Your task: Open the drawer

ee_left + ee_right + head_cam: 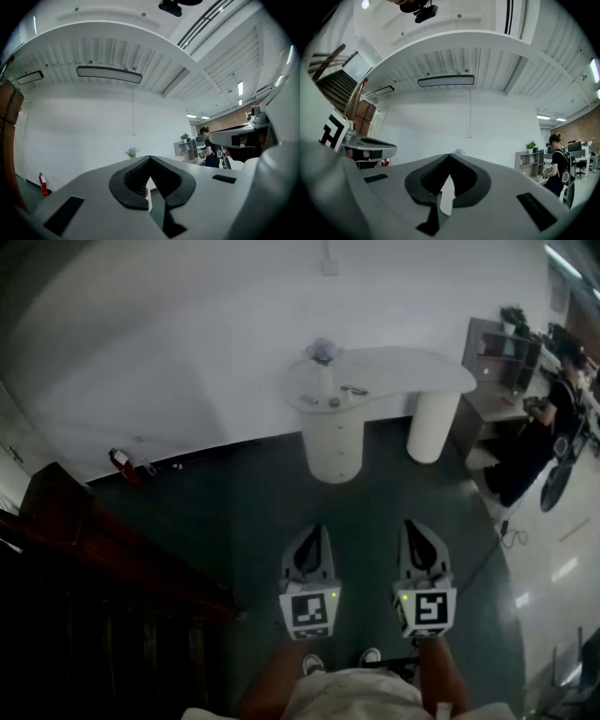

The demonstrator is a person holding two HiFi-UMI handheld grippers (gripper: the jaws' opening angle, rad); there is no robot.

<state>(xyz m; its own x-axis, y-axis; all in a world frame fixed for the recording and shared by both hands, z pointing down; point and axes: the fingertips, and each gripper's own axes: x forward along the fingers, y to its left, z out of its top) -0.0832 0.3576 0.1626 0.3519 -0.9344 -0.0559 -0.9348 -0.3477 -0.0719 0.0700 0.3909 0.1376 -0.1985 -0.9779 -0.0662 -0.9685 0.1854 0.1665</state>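
White wall (187,352) and dark grey-green floor (253,512) filled most of the head view. A white table (412,367) stood against the wall, on a round pedestal (333,465) at its left end and a plain round leg (431,427) at its right. A vase (323,360) with pale flowers stood on the top above the pedestal.

We could place the drawer (334,432) only with some doubt. The pedestal's front showed faint level lines, one above the other, like white drawer fronts set flush and closed. We could not make out a handle at this distance. It stood well apart from both grippers, straight ahead of them.

We held the left gripper (317,529) and the right gripper (415,523) side by side over the floor, level, both turned toward the table. In the left gripper view the dark ribbed pads met at their tips, with nothing between them. The right gripper view showed the same: jaws together and empty.

For writing, we could find only the square black-and-white markers (310,611) on the grippers' cubes. They were patterns and not letters. A small green light (334,595) glowed beside each one.

At the left stood dark wooden furniture (103,549), and a red extinguisher (120,460) lay at the foot of the wall. At the far right a person (544,437) in black was near a grey shelf (502,352).
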